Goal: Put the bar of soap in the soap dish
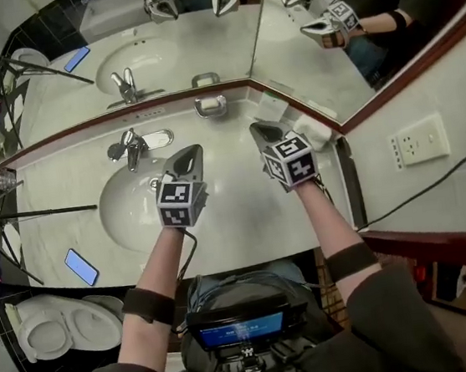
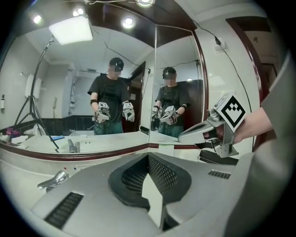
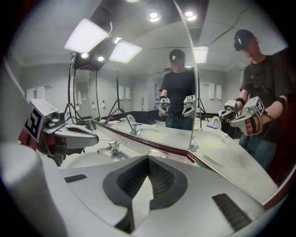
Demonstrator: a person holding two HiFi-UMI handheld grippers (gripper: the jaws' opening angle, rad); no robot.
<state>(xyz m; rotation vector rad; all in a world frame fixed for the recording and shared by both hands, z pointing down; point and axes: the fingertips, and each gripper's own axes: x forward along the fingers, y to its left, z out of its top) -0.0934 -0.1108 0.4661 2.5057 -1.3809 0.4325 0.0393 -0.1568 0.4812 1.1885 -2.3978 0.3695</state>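
Pale stone bathroom table (image 1: 245, 217): chrome soap dish (image 1: 199, 106) at back edge, seemingly holding pale bar of soap (image 1: 211, 105). My left fingers (image 1: 189, 157), right fingers (image 1: 265, 135): closed, empty. Placing looks done; next, withdraw.

Soap dish (image 1: 211, 112) contents too small
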